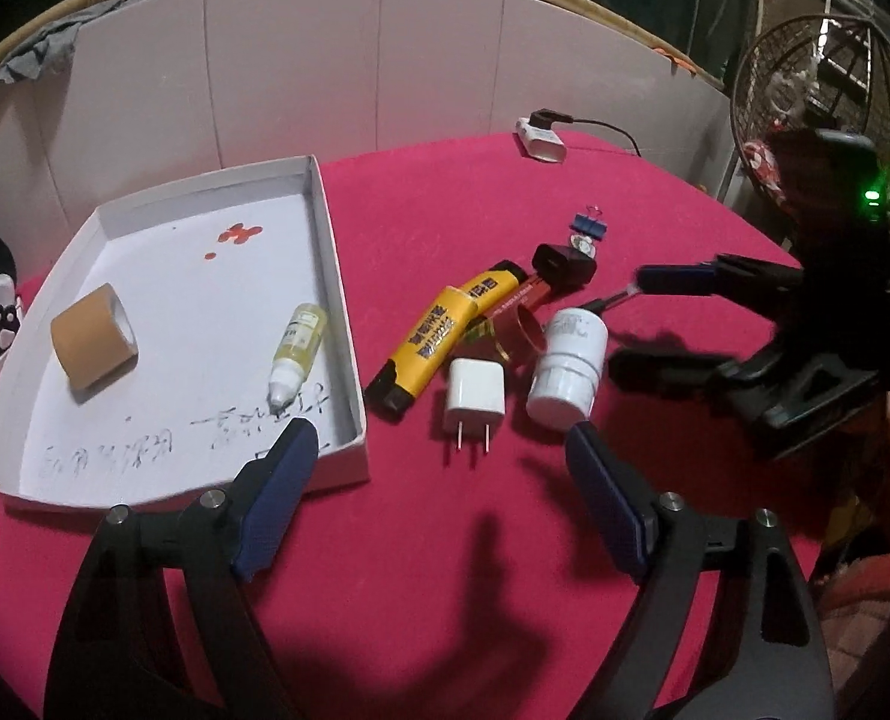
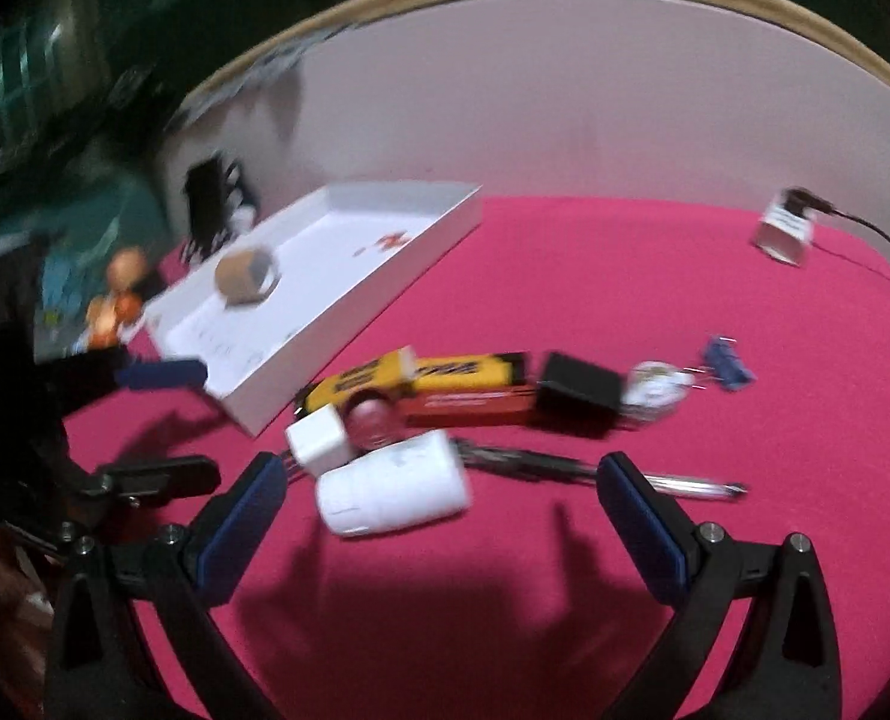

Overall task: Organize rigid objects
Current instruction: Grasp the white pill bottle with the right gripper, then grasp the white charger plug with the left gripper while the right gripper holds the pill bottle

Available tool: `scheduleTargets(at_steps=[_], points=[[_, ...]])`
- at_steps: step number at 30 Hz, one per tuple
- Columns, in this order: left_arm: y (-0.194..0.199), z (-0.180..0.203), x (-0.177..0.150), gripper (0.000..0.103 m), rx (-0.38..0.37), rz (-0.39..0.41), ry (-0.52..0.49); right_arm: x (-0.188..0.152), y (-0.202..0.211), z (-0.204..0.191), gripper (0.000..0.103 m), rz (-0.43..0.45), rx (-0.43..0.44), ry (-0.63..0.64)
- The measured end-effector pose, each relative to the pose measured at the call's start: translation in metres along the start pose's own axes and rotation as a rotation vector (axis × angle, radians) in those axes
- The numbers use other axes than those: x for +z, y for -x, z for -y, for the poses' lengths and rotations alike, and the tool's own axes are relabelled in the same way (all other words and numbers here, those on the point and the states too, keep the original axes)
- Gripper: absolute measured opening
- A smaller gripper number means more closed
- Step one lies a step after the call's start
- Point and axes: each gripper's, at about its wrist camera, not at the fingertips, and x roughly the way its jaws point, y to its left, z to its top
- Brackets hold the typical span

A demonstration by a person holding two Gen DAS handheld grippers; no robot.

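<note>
a red cloth [image 1: 445, 570] covers the table, and a white tray [image 1: 340, 276] sits on its left part. in the tray a brown tape roll [image 1: 94, 345] stands on its side and a small yellow dropper bottle [image 1: 298, 351] lies near the tray's right wall. the left wrist view shows both sharp and clear. the right wrist view is blurry; it shows the tape roll [image 2: 246, 273] but the dropper bottle cannot be made out there.

the other things lie in a heap on the cloth, just right of the tray. there is a yellow and black tube [image 1: 445, 333], a white plug [image 1: 475, 396] with its two pins, a white pill bottle [image 1: 568, 369] on its side, a red ring [image 1: 523, 330], a black plug block [image 1: 565, 267] and a blue clip [image 1: 590, 231]. the right wrist view also shows a long red box [image 2: 469, 405] beside the yellow tube and a pen [image 2: 595, 471] behind the white pill bottle [image 2: 394, 483]; in the left wrist view these are mostly hidden.

the left gripper [image 1: 439, 456] hangs with its tongs wide and nothing in them; one blue pad is over the tray's near corner, and the white plug sits just past the gap. the right gripper [image 2: 439, 489] is wide too, with the white pill bottle lying between its pads, not pinched. far back, a small white box with a black cable [image 1: 541, 135] sits at the cloth's edge.
</note>
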Motion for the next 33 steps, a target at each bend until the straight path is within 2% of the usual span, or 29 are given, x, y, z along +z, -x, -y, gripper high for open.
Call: scheduleTargets(at_steps=[5, 7, 8, 9, 10, 15, 18, 20, 25, 26, 28, 30, 33], points=[[-0.005, 0.008, 0.001, 0.086, -0.014, -0.015, -0.037, 0.004, -0.022, -0.013, 0.103, -0.079, -0.011, 0.102], [-0.006, 0.013, 0.002, 0.086, -0.023, -0.021, -0.060, -0.003, -0.026, -0.014, 0.097, -0.101, -0.026, 0.123], [-0.007, 0.015, 0.003, 0.086, -0.026, -0.024, -0.067, -0.006, -0.027, -0.013, 0.083, -0.115, -0.034, 0.129], [-0.009, 0.018, 0.004, 0.086, -0.033, -0.029, -0.072, -0.008, -0.030, -0.010, 0.064, -0.137, -0.026, 0.122], [-0.011, 0.020, 0.006, 0.086, -0.042, -0.037, -0.077, -0.009, -0.027, -0.007, 0.062, -0.133, -0.027, 0.114], [-0.023, 0.032, 0.014, 0.086, -0.072, -0.054, -0.106, -0.020, -0.004, 0.019, 0.062, -0.109, -0.064, 0.054], [-0.034, 0.040, 0.020, 0.086, -0.064, -0.065, -0.129, -0.029, 0.009, 0.041, 0.062, -0.101, -0.061, -0.036], [-0.044, 0.041, 0.022, 0.086, -0.054, -0.089, -0.121, -0.033, 0.017, 0.049, 0.062, -0.095, -0.088, -0.052], [-0.062, 0.042, 0.024, 0.085, -0.047, -0.129, -0.110, -0.033, 0.022, 0.059, 0.062, -0.086, -0.070, -0.100], [-0.064, 0.042, 0.024, 0.083, -0.047, -0.132, -0.108, -0.033, 0.022, 0.059, 0.062, -0.085, -0.068, -0.101], [-0.070, 0.041, 0.025, 0.064, -0.018, -0.138, -0.117, -0.032, 0.022, 0.060, 0.062, -0.084, -0.063, -0.107], [-0.073, 0.039, 0.025, 0.052, 0.027, -0.143, -0.133, -0.031, 0.020, 0.058, 0.062, -0.082, -0.059, -0.114], [-0.071, 0.032, 0.025, 0.037, 0.046, -0.137, -0.116, -0.030, 0.019, 0.059, 0.062, -0.081, -0.056, -0.122]])
